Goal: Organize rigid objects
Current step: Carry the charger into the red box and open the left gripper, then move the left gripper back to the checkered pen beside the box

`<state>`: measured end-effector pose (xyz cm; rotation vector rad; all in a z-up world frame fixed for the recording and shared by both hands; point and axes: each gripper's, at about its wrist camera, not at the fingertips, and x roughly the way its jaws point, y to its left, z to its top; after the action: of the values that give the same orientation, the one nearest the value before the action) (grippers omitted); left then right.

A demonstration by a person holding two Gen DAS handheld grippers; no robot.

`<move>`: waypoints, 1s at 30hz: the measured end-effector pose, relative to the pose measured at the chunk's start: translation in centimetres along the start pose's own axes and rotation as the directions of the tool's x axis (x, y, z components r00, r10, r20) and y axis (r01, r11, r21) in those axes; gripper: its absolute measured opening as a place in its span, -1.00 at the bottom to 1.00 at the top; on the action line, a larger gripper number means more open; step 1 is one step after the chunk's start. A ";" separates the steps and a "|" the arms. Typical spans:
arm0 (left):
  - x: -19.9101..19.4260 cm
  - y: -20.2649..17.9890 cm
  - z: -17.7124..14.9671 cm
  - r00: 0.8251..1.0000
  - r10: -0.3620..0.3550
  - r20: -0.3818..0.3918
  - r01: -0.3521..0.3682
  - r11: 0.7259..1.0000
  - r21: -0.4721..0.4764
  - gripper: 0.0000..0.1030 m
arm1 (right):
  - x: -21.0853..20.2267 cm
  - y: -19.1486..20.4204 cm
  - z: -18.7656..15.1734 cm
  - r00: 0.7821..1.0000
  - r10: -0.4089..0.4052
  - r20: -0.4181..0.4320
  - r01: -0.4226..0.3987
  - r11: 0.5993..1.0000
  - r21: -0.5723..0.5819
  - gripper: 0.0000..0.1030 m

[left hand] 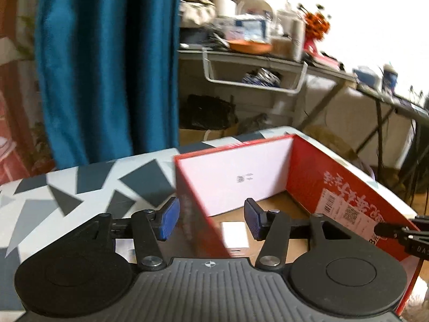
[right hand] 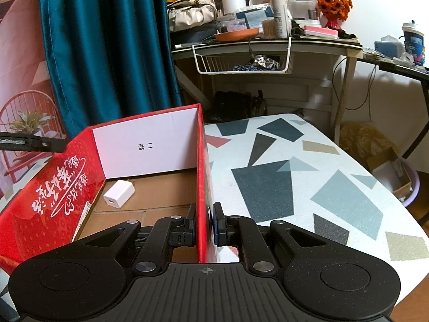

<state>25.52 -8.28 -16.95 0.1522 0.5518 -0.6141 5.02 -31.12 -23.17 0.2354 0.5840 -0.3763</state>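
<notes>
Between the pads of the right gripper (right hand: 204, 225): right-hand wall of the red box (right hand: 202, 166), pinched near its front end, one pad inside and one outside. Jaws closed on the cardboard.

Left gripper (left hand: 211, 218): jaws spread wide, straddling the box's left-hand wall (left hand: 199, 214) without touching it; one blue pad outside over the table, the other inside the box. Left view blurred, so fine contact cannot be confirmed.

Contents of box: one white charger block (right hand: 119, 191), lying on the brown cardboard floor near the left wall, well apart from both grippers. No other loose item seen inside.

Support: table with grey-and-white geometric cover (right hand: 308, 177); box sits at its left part, open top up, white inner end panel facing the cameras.

Step in hand, as judged: steadying or repositioning the box by its walls, the charger already stowed.

Next move calls for: closing the left jaws on the left wall, then shifting the box level with both hands so the charger does not slide.
</notes>
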 end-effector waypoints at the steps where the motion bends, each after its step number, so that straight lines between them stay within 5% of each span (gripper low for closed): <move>1: -0.7 0.7 -0.2 1.000 0.004 0.009 -0.004 1.000 -0.025 0.08 | 0.0 0.0 0.0 1.000 0.000 0.000 0.000 1.000 0.000 -0.81; 10: -3.7 4.1 -2.8 0.996 0.072 -0.048 -0.077 0.989 -0.124 0.03 | 0.0 0.0 0.0 1.000 0.000 0.000 0.000 1.000 0.002 -0.81; 14: -4.2 4.7 -4.7 0.993 0.071 -0.093 -0.086 0.982 -0.168 -0.32 | 0.0 -0.1 0.0 1.000 0.000 0.000 0.000 1.000 0.000 -0.81; 18: -4.0 4.2 -6.9 0.990 0.045 -0.135 -0.073 0.974 -0.216 -0.46 | 0.0 0.1 0.0 1.000 -0.003 -0.001 0.003 1.000 -0.003 -0.81; 30: -1.5 1.5 -10.7 0.969 0.072 -0.236 -0.110 0.982 -0.154 -0.47 | -0.3 0.1 0.0 1.000 -0.002 0.002 0.002 1.000 -0.008 -0.81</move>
<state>20.59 -3.18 -25.23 0.0910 0.8126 -0.4606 4.85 -30.91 -22.98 0.2270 0.5839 -0.3759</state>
